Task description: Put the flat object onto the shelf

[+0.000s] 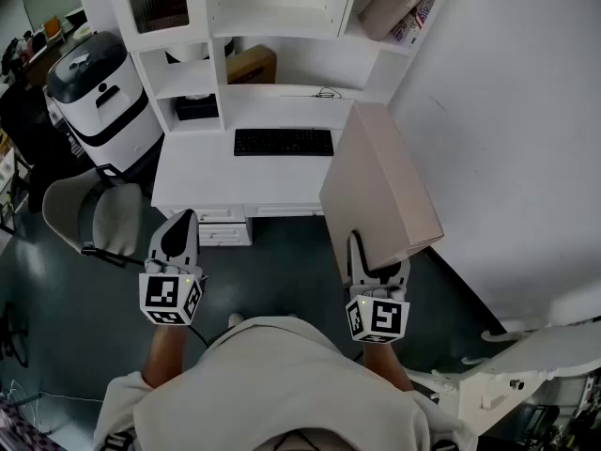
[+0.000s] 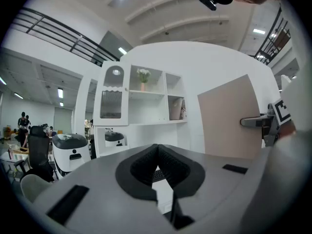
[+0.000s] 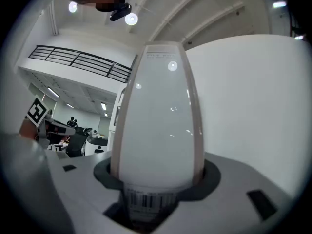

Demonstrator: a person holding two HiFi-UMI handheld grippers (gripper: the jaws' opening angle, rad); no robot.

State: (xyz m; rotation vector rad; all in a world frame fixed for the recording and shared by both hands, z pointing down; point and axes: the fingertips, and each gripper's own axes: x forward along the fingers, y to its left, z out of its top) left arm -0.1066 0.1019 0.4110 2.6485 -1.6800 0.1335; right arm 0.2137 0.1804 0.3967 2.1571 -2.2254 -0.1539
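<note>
The flat object (image 1: 380, 181) is a large, thin, pinkish-beige file box, held on edge and tilted over the desk's right end. My right gripper (image 1: 376, 272) is shut on its near bottom edge; in the right gripper view its white spine (image 3: 158, 126), with a barcode label, fills the space between the jaws of the right gripper (image 3: 156, 182). My left gripper (image 1: 177, 241) hangs in front of the desk drawers with nothing in it; in the left gripper view its jaws (image 2: 157, 155) meet. The white shelf unit (image 1: 282, 17) stands on the desk, and also appears as the shelf (image 2: 141, 101).
A black keyboard (image 1: 283, 142) lies on the white desk (image 1: 202, 172). A bag (image 1: 399, 7) fills the upper right cubby. A white and black machine (image 1: 99, 92) and a grey chair (image 1: 94, 216) stand at the left. A white wall (image 1: 507, 130) runs close on the right.
</note>
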